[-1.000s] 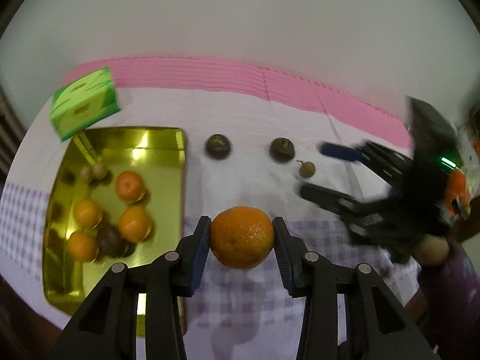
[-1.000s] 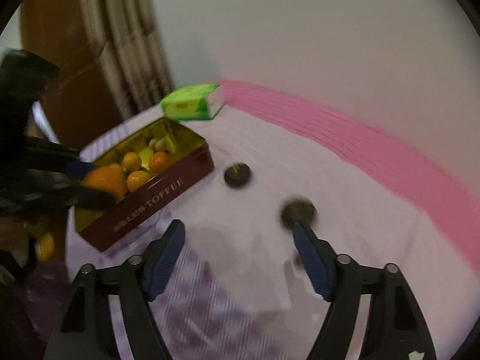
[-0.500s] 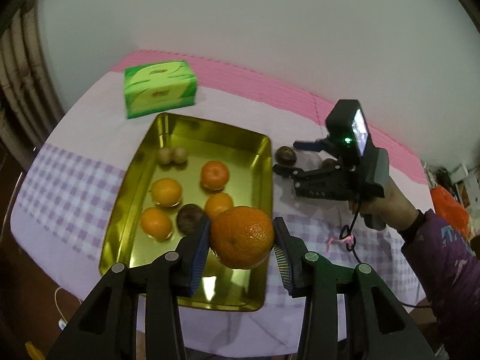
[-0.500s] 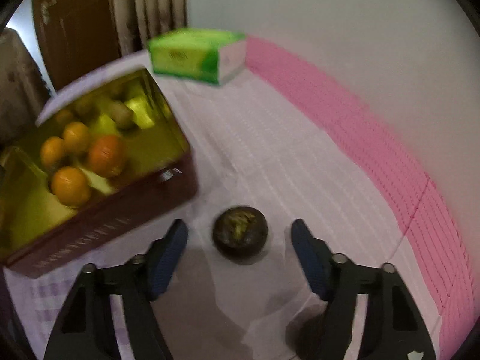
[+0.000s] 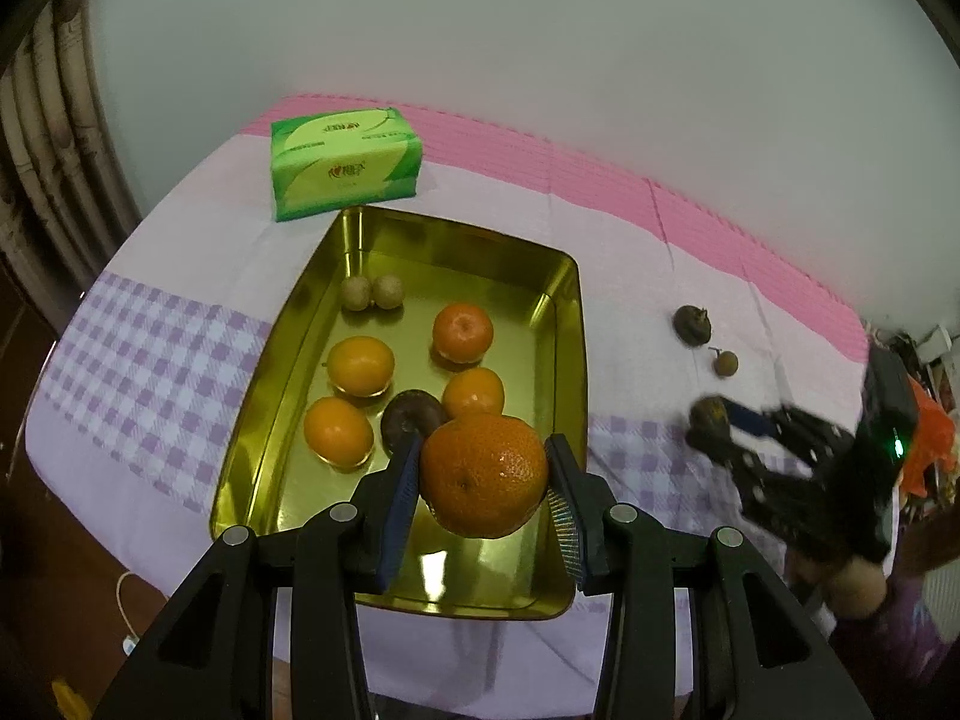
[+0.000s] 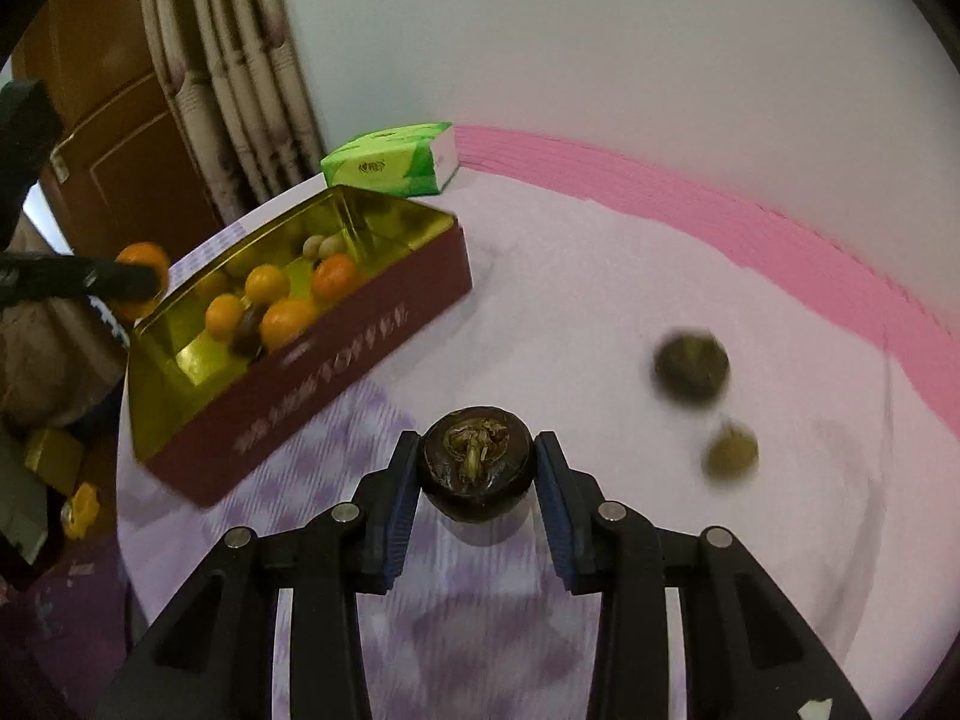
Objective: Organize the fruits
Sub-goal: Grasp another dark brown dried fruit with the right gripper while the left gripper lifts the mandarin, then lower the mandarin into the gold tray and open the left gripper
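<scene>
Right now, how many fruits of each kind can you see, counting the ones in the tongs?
Oranges: 5
Dark brown fruits: 3
Small tan fruits: 3
Total: 11

Green tissue pack on counter at 11 o'clock, cloth checked purple with pink border at 12. Curtain, brown door at 10.
</scene>
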A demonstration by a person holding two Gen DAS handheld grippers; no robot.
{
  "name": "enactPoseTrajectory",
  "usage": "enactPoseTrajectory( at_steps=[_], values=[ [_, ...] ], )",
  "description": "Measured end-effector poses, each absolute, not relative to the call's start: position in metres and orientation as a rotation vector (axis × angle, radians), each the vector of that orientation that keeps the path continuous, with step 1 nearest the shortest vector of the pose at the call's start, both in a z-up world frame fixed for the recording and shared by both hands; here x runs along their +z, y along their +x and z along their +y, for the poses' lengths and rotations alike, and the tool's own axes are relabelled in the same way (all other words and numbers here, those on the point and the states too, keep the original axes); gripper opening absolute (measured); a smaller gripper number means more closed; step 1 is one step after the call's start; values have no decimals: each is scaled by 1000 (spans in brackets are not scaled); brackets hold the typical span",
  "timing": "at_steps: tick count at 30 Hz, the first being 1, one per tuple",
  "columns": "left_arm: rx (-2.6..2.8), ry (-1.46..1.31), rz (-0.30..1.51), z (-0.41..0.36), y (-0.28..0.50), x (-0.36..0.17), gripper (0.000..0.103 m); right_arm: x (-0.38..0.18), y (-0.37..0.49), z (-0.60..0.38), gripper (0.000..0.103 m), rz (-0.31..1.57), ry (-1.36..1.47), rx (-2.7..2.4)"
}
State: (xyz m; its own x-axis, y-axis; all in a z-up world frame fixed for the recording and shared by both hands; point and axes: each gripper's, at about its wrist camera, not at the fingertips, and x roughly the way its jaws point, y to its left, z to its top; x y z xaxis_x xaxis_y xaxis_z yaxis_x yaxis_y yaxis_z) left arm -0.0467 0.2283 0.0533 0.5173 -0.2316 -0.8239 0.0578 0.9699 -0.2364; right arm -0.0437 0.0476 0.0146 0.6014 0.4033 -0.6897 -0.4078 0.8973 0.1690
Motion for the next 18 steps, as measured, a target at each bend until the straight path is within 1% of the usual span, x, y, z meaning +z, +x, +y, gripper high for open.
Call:
enactPoseTrajectory(
  at_steps=[11, 18],
  values=[
    [-182, -165, 1026, 228, -51, 39, 42, -12, -56, 42, 35, 814, 31, 371],
    [-165, -121, 998, 230, -40, 51, 42, -13, -55, 36, 34, 817, 41, 354]
  ],
)
